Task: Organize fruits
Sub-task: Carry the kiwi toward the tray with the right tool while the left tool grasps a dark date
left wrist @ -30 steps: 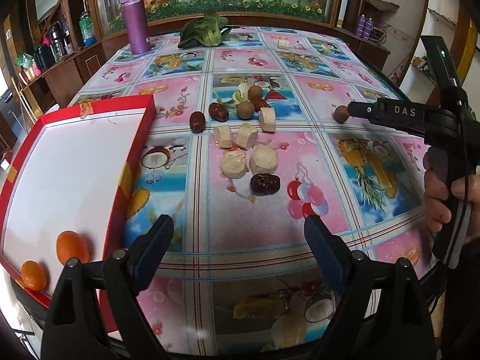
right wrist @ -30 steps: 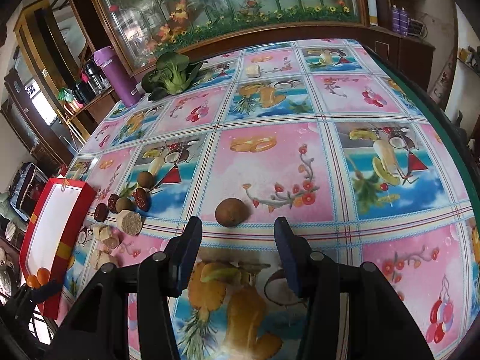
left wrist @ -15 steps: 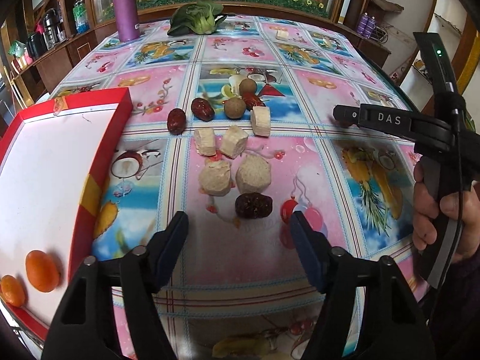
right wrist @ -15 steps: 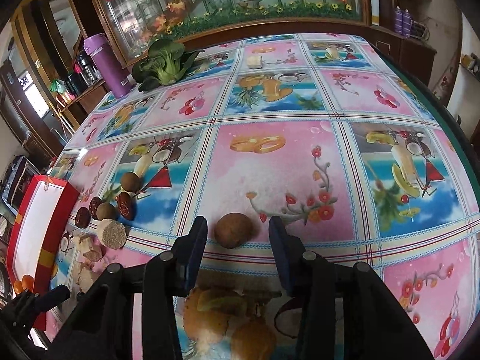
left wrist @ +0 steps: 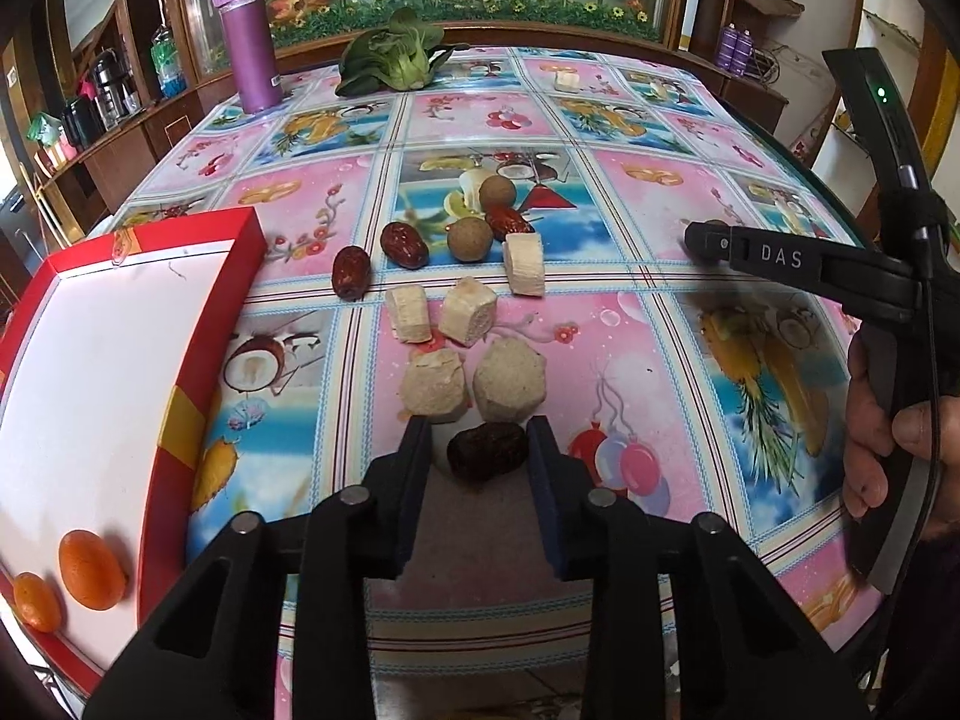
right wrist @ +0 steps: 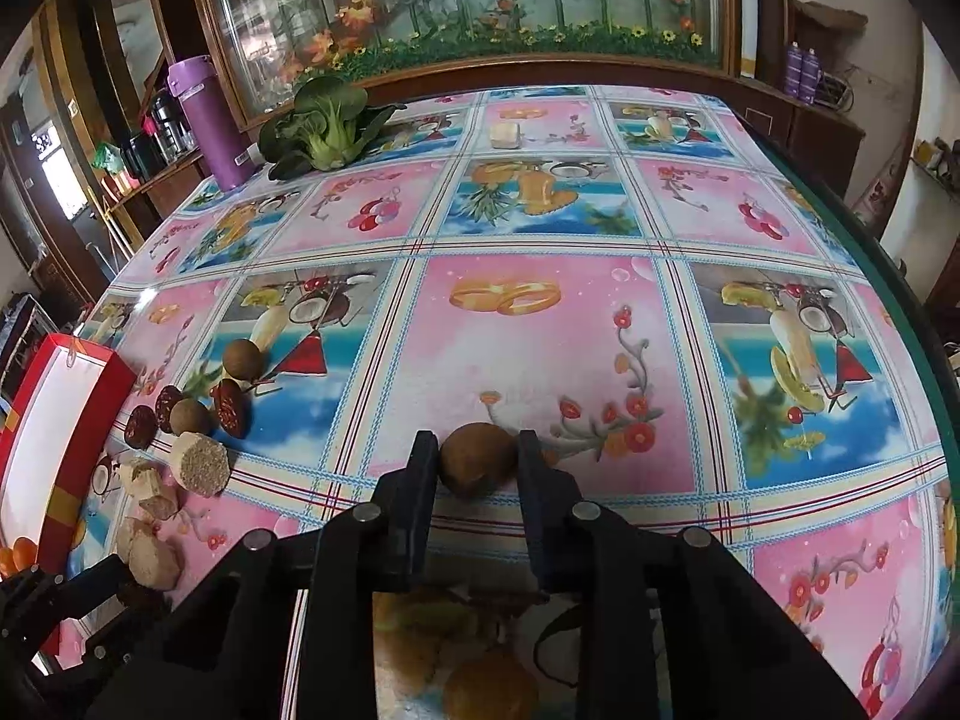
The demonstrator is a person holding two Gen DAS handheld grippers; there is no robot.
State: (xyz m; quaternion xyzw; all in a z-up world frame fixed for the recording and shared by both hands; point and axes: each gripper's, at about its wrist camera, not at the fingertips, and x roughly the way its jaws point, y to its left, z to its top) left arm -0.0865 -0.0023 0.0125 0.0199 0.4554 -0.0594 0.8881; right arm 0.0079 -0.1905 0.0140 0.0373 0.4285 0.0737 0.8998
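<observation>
In the left wrist view a dark red date lies on the fruit-print tablecloth, and my left gripper is shut on it from both sides. In the right wrist view a brown longan sits on the cloth with my right gripper shut on it. More dates and longans lie in a cluster further back. A red-rimmed white tray on the left holds two orange kumquats.
Several beige cake-like chunks lie just beyond the held date. A purple bottle and a bok choy stand at the table's far side. A hand holds the right gripper's handle at the right edge.
Both grippers moved forward and down and narrowed from wide open. The left one now clamps the dark date, the right one the lone longan.
</observation>
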